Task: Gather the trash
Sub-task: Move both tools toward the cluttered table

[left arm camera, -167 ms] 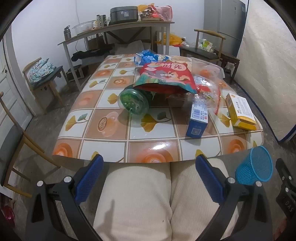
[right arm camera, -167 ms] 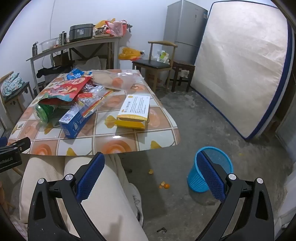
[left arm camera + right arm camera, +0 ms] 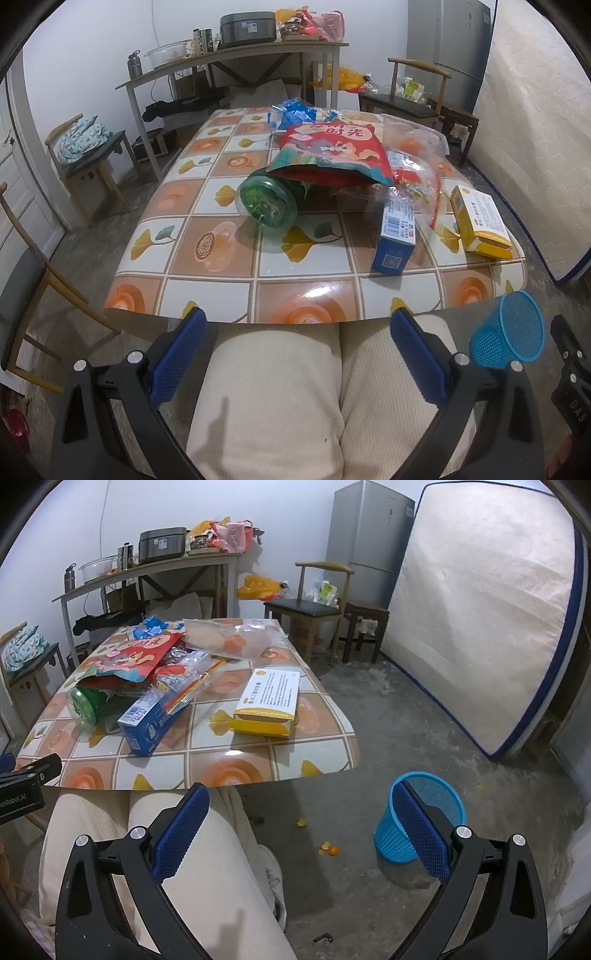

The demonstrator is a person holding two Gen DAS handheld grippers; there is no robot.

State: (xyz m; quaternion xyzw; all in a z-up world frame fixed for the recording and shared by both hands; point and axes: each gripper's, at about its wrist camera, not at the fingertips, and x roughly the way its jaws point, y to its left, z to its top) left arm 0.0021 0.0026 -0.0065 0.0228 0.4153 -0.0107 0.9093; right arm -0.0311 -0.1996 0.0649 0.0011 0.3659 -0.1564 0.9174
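- Left hand-held gripper (image 3: 297,354) hung over the lap, short of the near edge of the bench (image 3: 207,291); jaws spread wide, nothing held between them.
- Right hand-held gripper (image 3: 299,830) also wide open and empty, low beside the knee, over the floor (image 3: 369,734).
- Trash lay in a heap on the bench: green bottle (image 3: 267,203) on its side, its neck end hidden under the red snack bag (image 3: 332,151).
- Blue box (image 3: 397,236) poked out from under crinkled clear wrappers (image 3: 413,184); hard to tell where one wrapper stopped and the next began.
- Yellow box (image 3: 480,221) sat flat near the bench's right edge, apart from the blue box.
- Blue crumpled wrapper (image 3: 291,114) at the far end, partly hidden behind the red snack bag.
- Blue basket (image 3: 424,823) stood on the floor to the right of the bench, partly covered by one blue finger pad (image 3: 419,830) in the right wrist view.
- Small orange peel bits (image 3: 328,848) lay on the floor between the shoe and the blue basket.
- Near strip of the bench bare of trash; open floor from the bench's right edge to the mattress (image 3: 480,609).
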